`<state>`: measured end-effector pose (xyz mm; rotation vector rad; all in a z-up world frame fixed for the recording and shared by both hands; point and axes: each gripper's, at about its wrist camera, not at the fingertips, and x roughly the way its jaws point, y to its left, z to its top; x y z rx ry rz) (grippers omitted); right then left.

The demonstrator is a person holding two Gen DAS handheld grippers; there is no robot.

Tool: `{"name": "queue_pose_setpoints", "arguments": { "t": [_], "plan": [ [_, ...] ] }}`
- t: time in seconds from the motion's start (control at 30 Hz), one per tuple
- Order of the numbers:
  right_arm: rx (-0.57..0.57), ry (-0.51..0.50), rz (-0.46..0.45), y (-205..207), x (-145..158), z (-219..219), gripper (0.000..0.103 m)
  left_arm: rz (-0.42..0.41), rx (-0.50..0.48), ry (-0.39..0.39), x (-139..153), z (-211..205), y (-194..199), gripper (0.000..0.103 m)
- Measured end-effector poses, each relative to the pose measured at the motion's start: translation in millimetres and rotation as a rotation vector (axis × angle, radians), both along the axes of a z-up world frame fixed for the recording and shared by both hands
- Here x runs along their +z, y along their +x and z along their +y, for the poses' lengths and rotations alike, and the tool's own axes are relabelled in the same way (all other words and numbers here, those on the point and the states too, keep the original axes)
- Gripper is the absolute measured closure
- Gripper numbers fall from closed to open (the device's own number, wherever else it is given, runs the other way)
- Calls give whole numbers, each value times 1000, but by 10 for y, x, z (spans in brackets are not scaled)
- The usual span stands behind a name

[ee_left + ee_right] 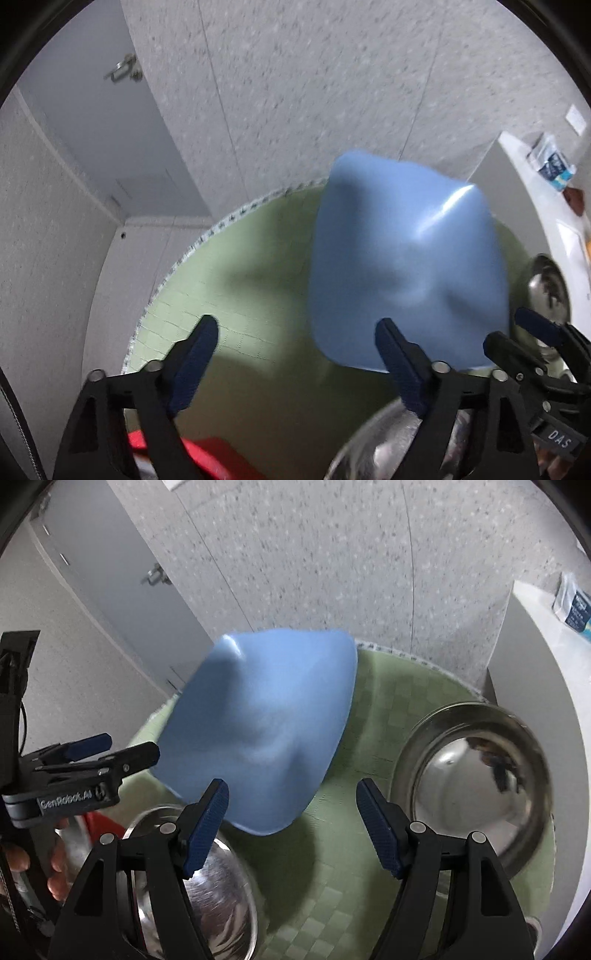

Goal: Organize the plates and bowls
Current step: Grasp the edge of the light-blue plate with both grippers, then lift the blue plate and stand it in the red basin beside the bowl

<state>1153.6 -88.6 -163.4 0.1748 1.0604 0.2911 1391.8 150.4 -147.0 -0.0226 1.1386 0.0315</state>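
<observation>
The square pale-blue plastic plate (266, 734) sits upside down, tilted, on the round green checked mat (384, 709) covering the surface; prob. propped on sth beneath, but what can't be told. It lies mid-mat, far of both tools, w/ nothing gripping it. Left hand-held gripper (295, 354): fingers apart, nothing between the pads, right pad just at the plate's near edge; contact unclear. Right hand-held gripper (291, 812): also apart & empty, hovering over bare mat betw. plate and the shiny upturned steel bowl (476, 775) at right. A second steel bowl (207, 886) lies near-left under its left finger; a red item (207, 454) shows at the near edge, type unclear. My read: both tools angle down toward the dishes to pick one for stacking, so little sorting looks done. Writing: "GenRobot.AI" on the left tool's body in the right wrist view; "DAS" on the right tool in the left wrist view. A blue-white packet (576, 605) on the white ledge far right: print too blurred to read.
</observation>
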Motion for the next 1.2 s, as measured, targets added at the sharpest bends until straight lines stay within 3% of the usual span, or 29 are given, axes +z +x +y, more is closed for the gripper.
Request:
{"name": "queue_pose_setpoints", "arguments": {
  "t": [0.2, 0.3, 0.37, 0.57, 0.7, 0.93, 1.2],
  "plan": [
    [18, -98, -29, 67, -90, 160, 32, 60, 15, -3, -305, -11, 415, 33],
    [34, -113, -25, 96, -149, 235, 34, 71, 4, -25, -391, -32, 609, 45],
    [37, -117, -15, 106, -194, 239, 38, 84, -11, -39, -470, -44, 746, 59],
    [37, -113, -2, 191, -300, 274, 51, 117, -32, -55, -576, 8, 851, 78],
    [69, -70, -5, 206, -280, 310, 87, 110, -44, -36, -590, -18, 878, 79],
    [59, 9, -35, 209, -165, 252, 88, 69, -25, -91, -547, 81, 823, 82],
    [44, 23, -153, 43, 354, 270, 88, -103, -35, -148, 24, 344, 370, 85]
  ]
}}
